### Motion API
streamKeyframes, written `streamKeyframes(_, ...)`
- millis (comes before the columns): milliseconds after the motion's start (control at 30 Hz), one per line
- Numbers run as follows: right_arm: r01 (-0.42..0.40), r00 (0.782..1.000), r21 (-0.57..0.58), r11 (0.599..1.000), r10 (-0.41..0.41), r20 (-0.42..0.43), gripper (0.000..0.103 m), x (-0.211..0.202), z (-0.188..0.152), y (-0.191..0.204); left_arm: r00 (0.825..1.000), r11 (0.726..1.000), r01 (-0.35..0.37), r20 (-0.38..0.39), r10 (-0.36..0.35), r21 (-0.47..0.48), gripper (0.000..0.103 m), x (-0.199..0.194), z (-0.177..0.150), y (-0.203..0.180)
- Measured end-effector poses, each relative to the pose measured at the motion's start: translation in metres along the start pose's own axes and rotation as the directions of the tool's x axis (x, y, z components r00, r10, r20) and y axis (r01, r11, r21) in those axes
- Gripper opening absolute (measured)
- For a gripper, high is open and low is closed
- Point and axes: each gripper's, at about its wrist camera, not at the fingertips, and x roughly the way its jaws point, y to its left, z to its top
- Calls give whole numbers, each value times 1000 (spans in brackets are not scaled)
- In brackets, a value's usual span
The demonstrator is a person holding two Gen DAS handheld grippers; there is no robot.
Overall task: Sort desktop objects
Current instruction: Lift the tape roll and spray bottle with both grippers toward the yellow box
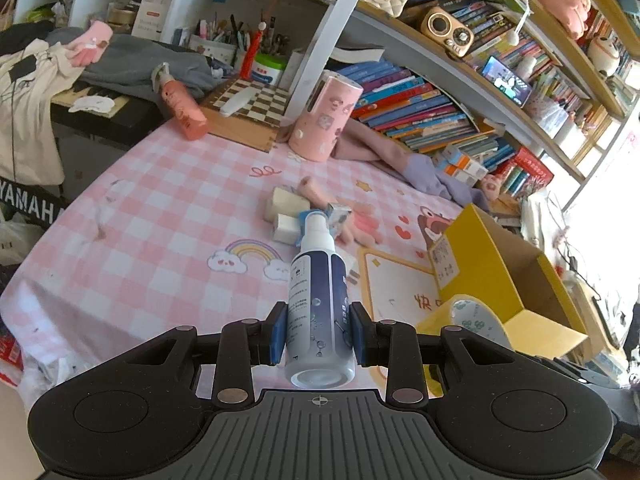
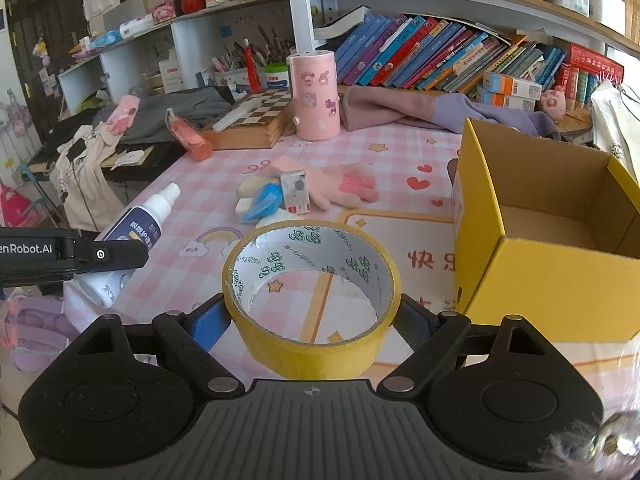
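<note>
"YAMAHA" (image 1: 30,205) runs in white along a dark edge at far left, and "enRobot.AI" (image 2: 26,249) is printed on the left gripper's side. The left gripper (image 1: 319,330) has its fingers clamped on a white-and-navy spray bottle (image 1: 318,292), held above the pink checked tabletop (image 1: 160,216); its label is too small to read. The right gripper (image 2: 312,322) grips a yellow tape roll (image 2: 312,300) with fingers wide. At right, the yellow cardboard box (image 2: 560,280) seems empty.

Yellow tape roll (image 2: 312,300) between tool (image 2: 312,322) pads
</note>
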Motion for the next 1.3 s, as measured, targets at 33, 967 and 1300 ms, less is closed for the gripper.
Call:
streamKeyframes(33, 0, 1000, -1, 1000, 0, 1, 85, -3, -3, 1, 1000, 1000, 3, 1, -3, -3, 31, -3, -2, 0)
streamKeyframes(967, 27, 1000, 76, 997, -27, -3, 85, -72, -56, 2, 996, 996, 92, -11, -92, 3, 31, -53, -45, -19)
streamKeyframes(1300, 53, 999, 89, 995, -53, -5, 85, -91, -72, 1, 990, 990, 138, -37, -137, 34, 31, -60, -56, -32)
